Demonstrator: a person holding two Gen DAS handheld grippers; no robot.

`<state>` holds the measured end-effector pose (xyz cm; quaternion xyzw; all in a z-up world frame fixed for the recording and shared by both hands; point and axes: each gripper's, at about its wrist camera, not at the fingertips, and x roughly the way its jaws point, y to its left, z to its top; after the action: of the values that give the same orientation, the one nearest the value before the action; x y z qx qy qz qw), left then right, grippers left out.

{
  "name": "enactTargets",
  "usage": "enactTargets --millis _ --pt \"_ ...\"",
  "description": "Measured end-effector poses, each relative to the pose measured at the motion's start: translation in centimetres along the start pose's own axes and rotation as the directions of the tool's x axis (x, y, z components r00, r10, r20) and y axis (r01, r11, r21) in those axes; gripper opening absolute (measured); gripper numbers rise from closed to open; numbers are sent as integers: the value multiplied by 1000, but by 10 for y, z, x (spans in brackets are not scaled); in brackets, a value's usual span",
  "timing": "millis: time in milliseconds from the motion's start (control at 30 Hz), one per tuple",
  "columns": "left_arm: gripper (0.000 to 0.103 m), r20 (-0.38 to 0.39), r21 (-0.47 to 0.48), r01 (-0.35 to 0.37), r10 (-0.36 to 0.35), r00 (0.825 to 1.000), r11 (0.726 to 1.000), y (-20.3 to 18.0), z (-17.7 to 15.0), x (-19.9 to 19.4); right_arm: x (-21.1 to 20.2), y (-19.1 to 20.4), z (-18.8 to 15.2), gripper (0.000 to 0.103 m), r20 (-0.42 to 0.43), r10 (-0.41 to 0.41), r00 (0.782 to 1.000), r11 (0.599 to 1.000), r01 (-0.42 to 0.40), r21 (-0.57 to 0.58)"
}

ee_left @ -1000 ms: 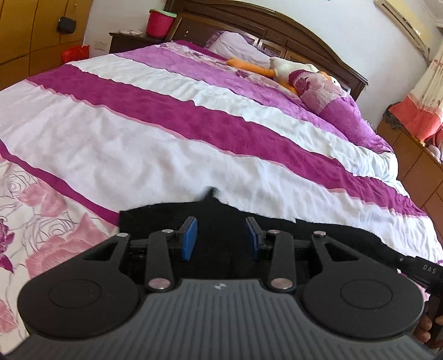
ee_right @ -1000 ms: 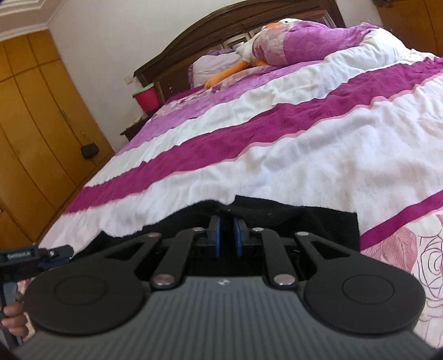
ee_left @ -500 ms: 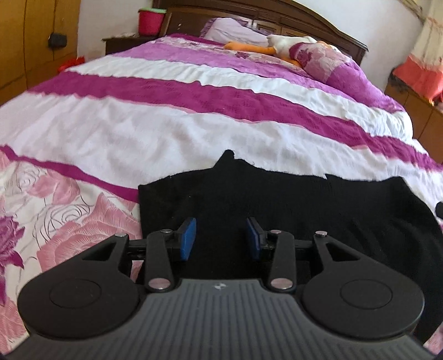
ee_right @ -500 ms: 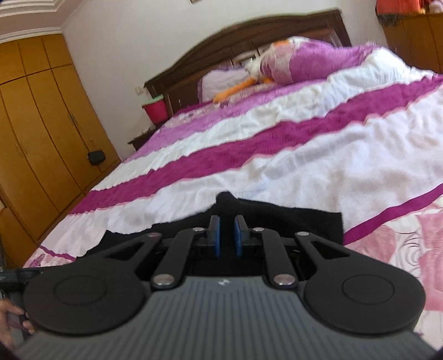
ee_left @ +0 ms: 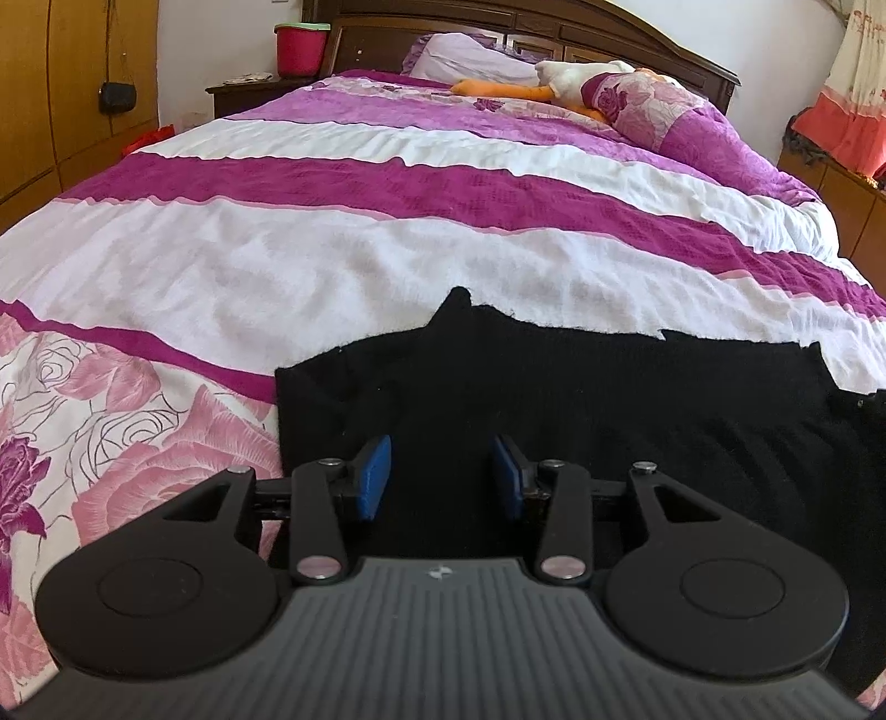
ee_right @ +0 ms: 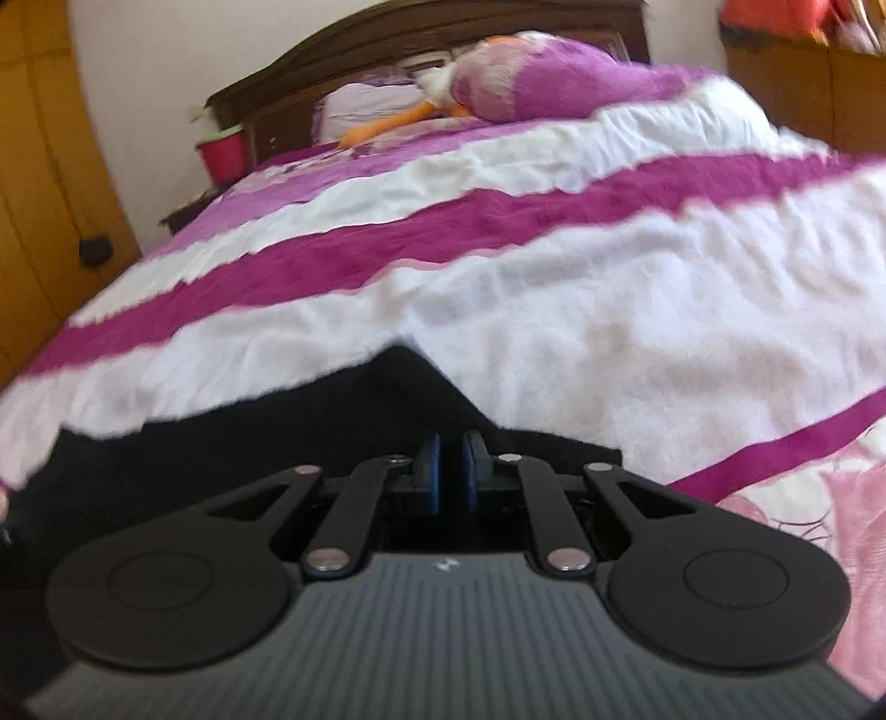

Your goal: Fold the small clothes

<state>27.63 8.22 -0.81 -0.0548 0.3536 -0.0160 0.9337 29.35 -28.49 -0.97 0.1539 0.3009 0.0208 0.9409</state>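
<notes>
A black knitted garment (ee_left: 581,399) lies spread on the bed's striped cover, a small peak of cloth sticking up at its far edge. My left gripper (ee_left: 442,476) is open and empty, low over the garment's left part. In the right wrist view the same black garment (ee_right: 343,421) lies under my right gripper (ee_right: 448,471). Its blue pads stand nearly together with a thin gap, and I cannot see cloth between them. This view is blurred by motion.
The bed (ee_left: 387,243) has a magenta and white striped cover with pink roses near me. A pillow and a plush goose (ee_left: 559,83) lie by the headboard. A red bucket (ee_left: 302,50) stands on the nightstand at left. Wooden wardrobes (ee_right: 39,166) line the left wall.
Both grippers have pulled back and up from the garment, so more of it shows. The left stays open. The right view has swung and blurred.
</notes>
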Motion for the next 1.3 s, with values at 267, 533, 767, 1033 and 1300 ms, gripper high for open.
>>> enactTargets --millis 267,533,767,1033,1300 --pt "53 -2 14 -1 1 1000 1000 -2 0 -11 -29 -15 -3 16 47 27 999 987 -34 157" --pt "68 4 41 -44 44 999 998 -9 -8 -56 -89 5 -14 77 91 69 993 996 -75 56" --pt "71 1 23 -91 91 996 996 -3 -37 -86 -125 25 -50 75 101 50 994 990 -36 -137" --pt "80 3 39 -182 182 983 983 18 -67 -83 -121 -14 -87 75 17 -69 997 995 70 -72" --pt "80 10 32 -169 169 986 985 13 -66 -106 -149 -10 -87 75 45 -105 993 993 107 -53"
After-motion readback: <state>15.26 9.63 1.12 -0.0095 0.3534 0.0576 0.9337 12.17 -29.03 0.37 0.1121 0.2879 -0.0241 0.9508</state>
